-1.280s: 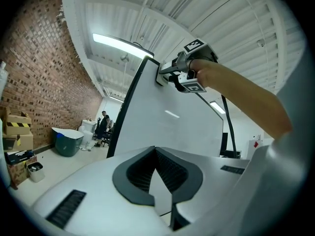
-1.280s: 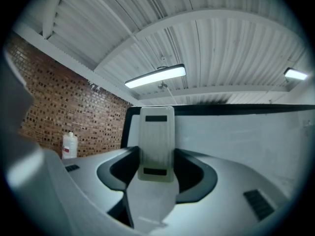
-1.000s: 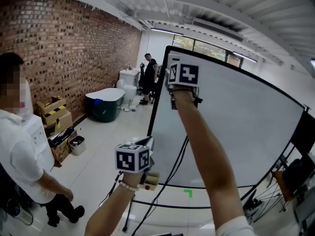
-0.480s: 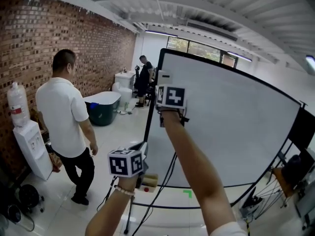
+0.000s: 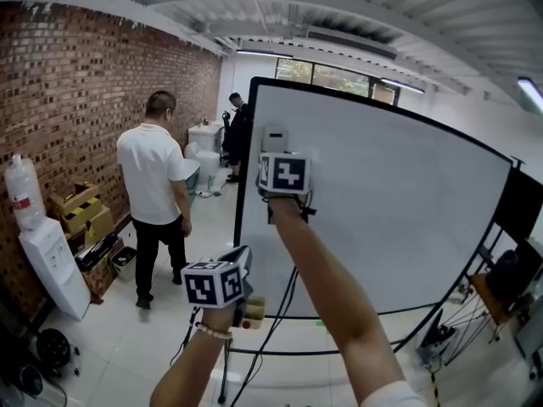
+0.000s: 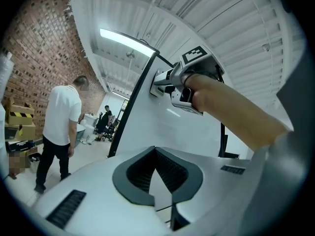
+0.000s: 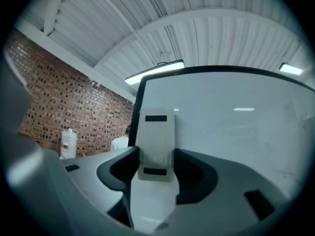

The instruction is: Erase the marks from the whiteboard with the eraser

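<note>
Your right tongs (image 7: 155, 167) are clamped on the pale grey rectangular eraser (image 7: 156, 139), which seems to lie flat against the large black-framed whiteboard (image 5: 399, 202) near its upper left corner. Your left tongs (image 6: 155, 151) are closed on nothing, low by the whiteboard's left edge. If you push hard, the whiteboard could sway on its stand. A leftward stroke could slip off its frame. There is one eraser and one whiteboard, with no marks visible. Two people stand beyond the whiteboard's left edge: a person in a white shirt (image 5: 153, 176) and a person in dark clothes (image 5: 237, 125).

Your right gripper (image 5: 280, 161) has the eraser (image 5: 273, 136) sticking up past its fingers, against the whiteboard (image 5: 386, 202); left gripper (image 5: 240, 262) hangs well below them.
</note>
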`<state>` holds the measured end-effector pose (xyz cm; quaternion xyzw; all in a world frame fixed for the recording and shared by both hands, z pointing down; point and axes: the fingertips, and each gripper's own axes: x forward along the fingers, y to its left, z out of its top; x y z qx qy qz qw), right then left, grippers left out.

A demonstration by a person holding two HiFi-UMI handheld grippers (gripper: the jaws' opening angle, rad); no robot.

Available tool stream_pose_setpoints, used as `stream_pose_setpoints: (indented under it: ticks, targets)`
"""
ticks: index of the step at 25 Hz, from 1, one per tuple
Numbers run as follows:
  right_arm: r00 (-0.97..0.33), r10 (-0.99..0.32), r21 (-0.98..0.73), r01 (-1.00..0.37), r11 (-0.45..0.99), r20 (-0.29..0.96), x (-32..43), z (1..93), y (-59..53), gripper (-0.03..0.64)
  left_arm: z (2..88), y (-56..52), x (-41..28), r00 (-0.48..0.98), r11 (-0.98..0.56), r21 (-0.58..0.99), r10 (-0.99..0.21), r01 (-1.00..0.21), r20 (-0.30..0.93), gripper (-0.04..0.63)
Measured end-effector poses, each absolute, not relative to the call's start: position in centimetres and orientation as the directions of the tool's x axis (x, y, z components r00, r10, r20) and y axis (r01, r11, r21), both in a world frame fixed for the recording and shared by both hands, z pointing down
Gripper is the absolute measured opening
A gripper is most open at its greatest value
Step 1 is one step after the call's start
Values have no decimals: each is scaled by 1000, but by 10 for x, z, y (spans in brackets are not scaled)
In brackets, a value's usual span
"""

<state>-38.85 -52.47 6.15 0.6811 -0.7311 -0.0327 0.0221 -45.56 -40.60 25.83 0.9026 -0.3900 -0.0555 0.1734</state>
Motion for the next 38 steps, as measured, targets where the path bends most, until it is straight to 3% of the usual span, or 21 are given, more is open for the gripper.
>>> stream_pose_setpoints:
  ticks: [28, 38]
  targets:
    - [9, -999, 91, -996, -12, -35, -33, 59, -436, 249, 251, -349, -157, 780, -725, 338, -624, -601, 46, -9]
    - [30, -999, 107, -994, -34, -40, 76, 61, -410, 249, 260, -344, -89, 786, -730, 332, -615, -597, 62, -9]
